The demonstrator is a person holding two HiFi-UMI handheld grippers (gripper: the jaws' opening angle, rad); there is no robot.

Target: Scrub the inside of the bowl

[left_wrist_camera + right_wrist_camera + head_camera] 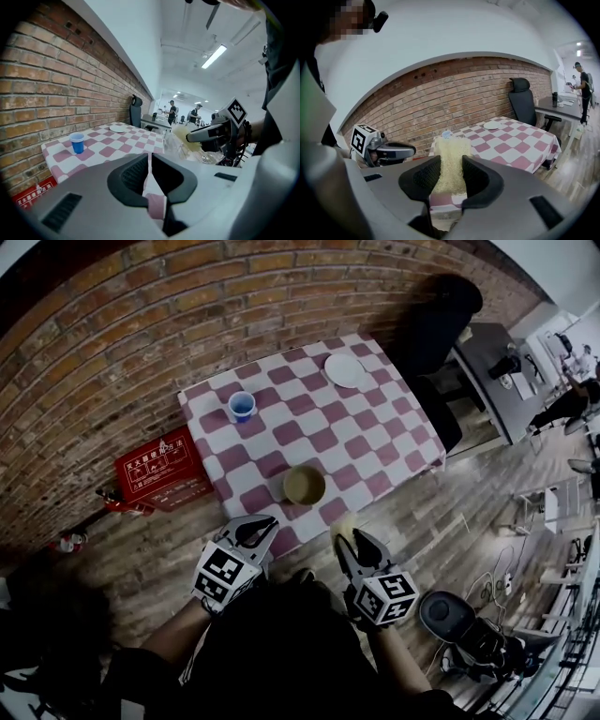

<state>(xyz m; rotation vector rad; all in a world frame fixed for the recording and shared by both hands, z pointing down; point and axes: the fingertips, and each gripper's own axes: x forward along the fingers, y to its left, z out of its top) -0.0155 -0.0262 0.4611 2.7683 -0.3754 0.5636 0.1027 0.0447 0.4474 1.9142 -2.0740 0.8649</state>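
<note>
A tan bowl (305, 485) stands near the front edge of the table with the pink-and-white checked cloth (375, 427). Both grippers hover short of that edge, over the floor. My left gripper (265, 524) is shut with nothing between its jaws; in the left gripper view the left gripper (150, 159) shows only a thin slit. My right gripper (349, 538) is shut on a pale yellow scrubbing pad (342, 526). In the right gripper view the pad (451, 145) sticks out past the right gripper (451, 160). The bowl is hidden in both gripper views.
A blue cup (242, 406) stands at the table's left, a white plate (344, 369) at its far corner. A red box (161, 474) sits on the floor by the brick wall. A black office chair (441, 324) and a desk (497, 371) stand to the right.
</note>
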